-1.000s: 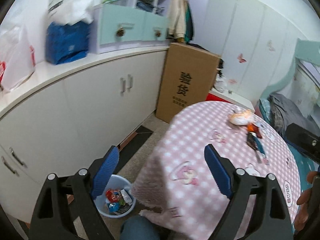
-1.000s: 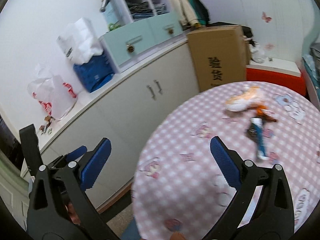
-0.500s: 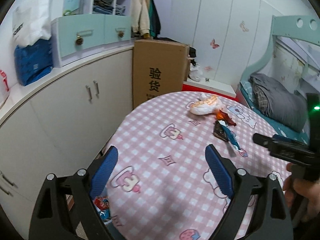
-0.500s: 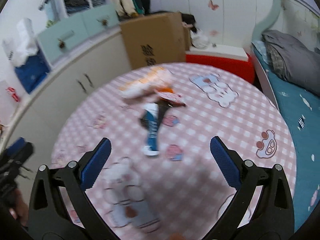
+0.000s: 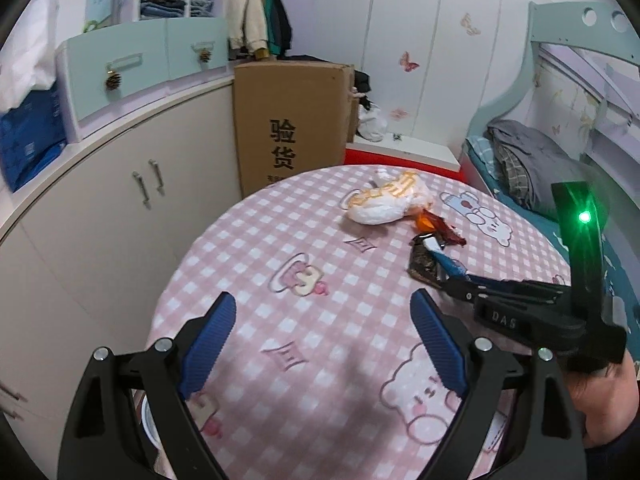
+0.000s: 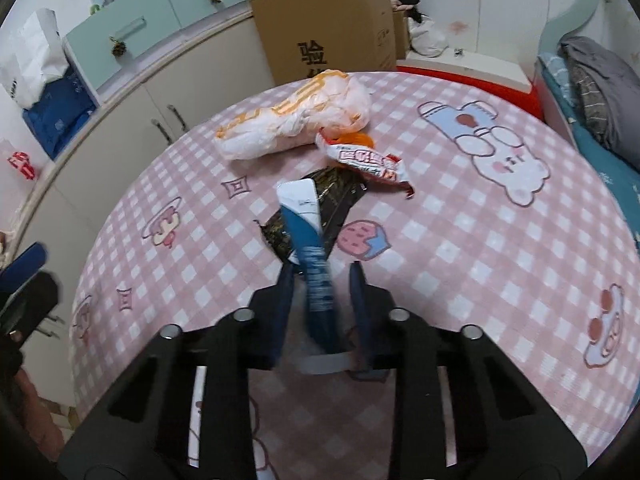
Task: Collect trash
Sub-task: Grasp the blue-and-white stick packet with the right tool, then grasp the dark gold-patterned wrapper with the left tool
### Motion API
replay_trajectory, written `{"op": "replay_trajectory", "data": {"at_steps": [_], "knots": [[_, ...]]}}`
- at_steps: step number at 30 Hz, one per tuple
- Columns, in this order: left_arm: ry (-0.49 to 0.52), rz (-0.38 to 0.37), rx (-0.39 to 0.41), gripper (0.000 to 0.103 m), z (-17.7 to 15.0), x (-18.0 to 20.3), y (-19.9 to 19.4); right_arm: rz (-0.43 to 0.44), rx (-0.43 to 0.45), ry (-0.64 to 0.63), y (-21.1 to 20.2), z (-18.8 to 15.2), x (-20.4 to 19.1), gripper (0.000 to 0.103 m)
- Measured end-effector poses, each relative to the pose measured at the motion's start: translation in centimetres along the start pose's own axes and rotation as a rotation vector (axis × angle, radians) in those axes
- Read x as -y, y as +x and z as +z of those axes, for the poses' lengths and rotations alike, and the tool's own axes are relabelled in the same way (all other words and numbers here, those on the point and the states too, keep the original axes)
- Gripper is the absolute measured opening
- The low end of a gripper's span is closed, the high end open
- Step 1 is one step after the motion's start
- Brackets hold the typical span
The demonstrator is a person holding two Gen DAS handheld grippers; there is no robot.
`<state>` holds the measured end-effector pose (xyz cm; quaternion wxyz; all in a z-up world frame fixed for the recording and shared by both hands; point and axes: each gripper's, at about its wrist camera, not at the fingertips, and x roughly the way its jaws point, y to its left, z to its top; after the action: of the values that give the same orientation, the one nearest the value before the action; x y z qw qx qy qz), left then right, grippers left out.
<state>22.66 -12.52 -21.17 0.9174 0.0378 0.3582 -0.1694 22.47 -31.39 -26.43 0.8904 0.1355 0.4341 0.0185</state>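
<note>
Trash lies on the round table with the pink checked cloth (image 6: 480,248): a white and orange plastic bag (image 6: 296,124), a red and white wrapper (image 6: 368,160), a dark wrapper (image 6: 328,204) and a blue and white wrapper (image 6: 306,228). My right gripper (image 6: 322,268) is closing around the near end of the blue and white wrapper. A gap still shows on each side between the pads and the wrapper. My left gripper (image 5: 322,298) hangs open and empty over the table's near left part. It sees the right gripper (image 5: 444,280) at the wrappers (image 5: 424,264) and the bag (image 5: 386,200).
A pale bin's rim (image 5: 146,420) peeks out under the table edge at lower left. White cabinets (image 5: 120,208) run along the left, a tall cardboard box (image 5: 288,124) stands behind the table, and a bed (image 5: 536,160) is on the right. A hand (image 5: 600,396) holds the right gripper.
Both grippers swung from the cabinet side to over the table. The right one dropped to the wrappers and its jaws narrowed around the blue and white wrapper. The left stayed open.
</note>
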Motion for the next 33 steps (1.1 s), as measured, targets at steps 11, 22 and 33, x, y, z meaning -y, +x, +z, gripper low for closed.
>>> {"op": "replay_trajectory", "data": {"at_steps": [11, 22, 33], "knots": [[0.146, -0.111, -0.053, 0.087, 1.6, 6.0, 6.2, 0.017, 0.089, 0.109, -4.9, -1.8, 4.1, 0.015], [0.245, -0.142, -0.188, 0.043, 2.4, 10.1, 13.5, 0.006, 0.135, 0.165, -7.4, -2.6, 6.4, 0.015], [0.197, -0.2, -0.159, 0.023, 0.0, 7.6, 8.0, 0.027, 0.141, 0.15, -8.4, -3.5, 4.0, 0.015]]}}
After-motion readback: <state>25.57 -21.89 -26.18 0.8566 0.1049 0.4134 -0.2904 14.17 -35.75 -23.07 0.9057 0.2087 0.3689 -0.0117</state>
